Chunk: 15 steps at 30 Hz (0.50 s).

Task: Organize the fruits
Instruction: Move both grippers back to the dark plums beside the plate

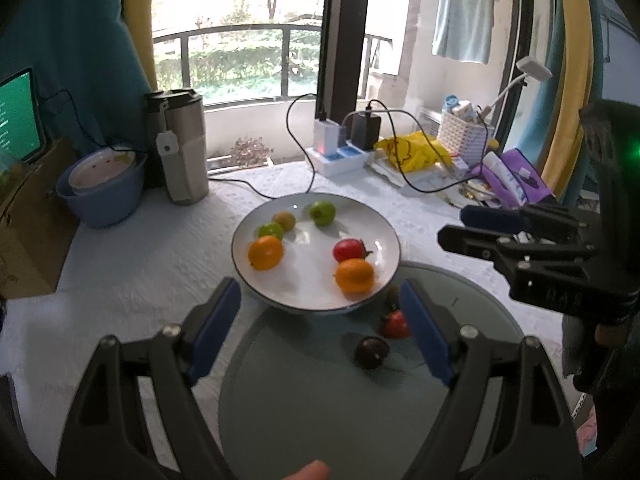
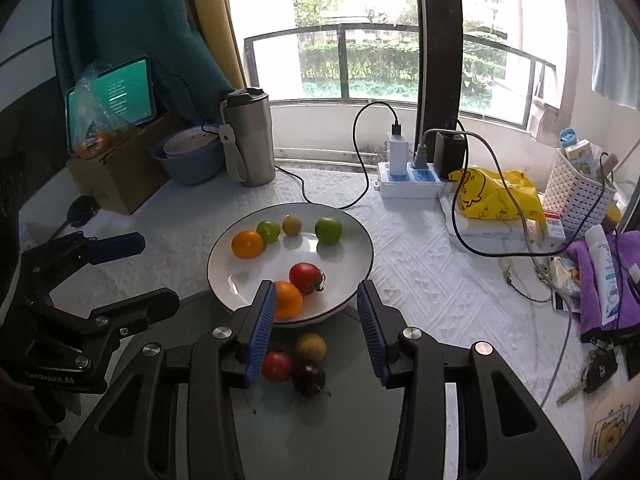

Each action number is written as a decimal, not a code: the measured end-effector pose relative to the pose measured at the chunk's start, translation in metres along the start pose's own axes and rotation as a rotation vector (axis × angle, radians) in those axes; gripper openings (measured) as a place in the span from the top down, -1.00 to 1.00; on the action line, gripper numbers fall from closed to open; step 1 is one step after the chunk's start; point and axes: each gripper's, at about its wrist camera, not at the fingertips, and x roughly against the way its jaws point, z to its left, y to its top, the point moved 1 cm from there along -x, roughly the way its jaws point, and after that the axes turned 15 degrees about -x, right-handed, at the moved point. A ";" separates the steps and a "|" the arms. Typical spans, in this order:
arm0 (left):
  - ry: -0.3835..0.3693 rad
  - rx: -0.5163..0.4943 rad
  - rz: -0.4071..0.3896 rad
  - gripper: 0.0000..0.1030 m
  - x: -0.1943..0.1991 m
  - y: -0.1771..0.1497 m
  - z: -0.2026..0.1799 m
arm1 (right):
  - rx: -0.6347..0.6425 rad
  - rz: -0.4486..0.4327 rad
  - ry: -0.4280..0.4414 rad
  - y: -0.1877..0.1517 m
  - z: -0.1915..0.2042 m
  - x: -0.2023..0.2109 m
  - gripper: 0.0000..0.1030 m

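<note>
A white plate [image 1: 308, 276] [image 2: 248, 280] holds two oranges [image 1: 266, 253] [image 2: 247, 244], two green fruits [image 1: 322, 212] [image 2: 328, 230], a small tan fruit [image 1: 284, 221] and a red tomato [image 1: 348, 250] [image 2: 305, 278]. In front of it, on a glass disc [image 1: 320, 400], lie a red fruit [image 1: 394, 324] [image 2: 276, 366], a dark purple fruit [image 1: 372, 352] [image 2: 308, 378] and a yellow-brown fruit [image 2: 310, 346]. My left gripper [image 1: 320, 320] [image 2: 154, 272] is open and empty at the plate's near rim. Above the loose fruits, my right gripper [image 2: 316, 328] [image 1: 456, 226] is narrowly open, gripping nothing.
A steel flask [image 1: 184, 148] and a blue bowl [image 1: 104, 196] stand at the back left by a cardboard box [image 2: 116, 184]. A power strip [image 2: 408, 184] with trailing cables, a yellow bag [image 2: 496, 196], a white basket [image 2: 576, 200], a purple cloth [image 2: 600, 280] and keys [image 2: 596, 372] crowd the right.
</note>
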 end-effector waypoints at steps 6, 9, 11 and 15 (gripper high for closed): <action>-0.007 -0.003 0.012 -0.61 0.004 -0.007 -0.012 | -0.013 0.010 -0.003 -0.012 -0.006 0.006 0.14; -0.010 -0.003 0.022 -0.61 0.003 -0.010 -0.016 | -0.019 0.017 -0.003 -0.019 -0.010 0.008 0.14; -0.012 -0.003 0.028 -0.61 0.002 -0.013 -0.020 | -0.024 0.024 -0.002 -0.022 -0.013 0.008 0.14; -0.020 0.000 0.045 -0.61 -0.002 -0.019 -0.029 | -0.025 0.040 0.003 -0.030 -0.017 0.007 0.14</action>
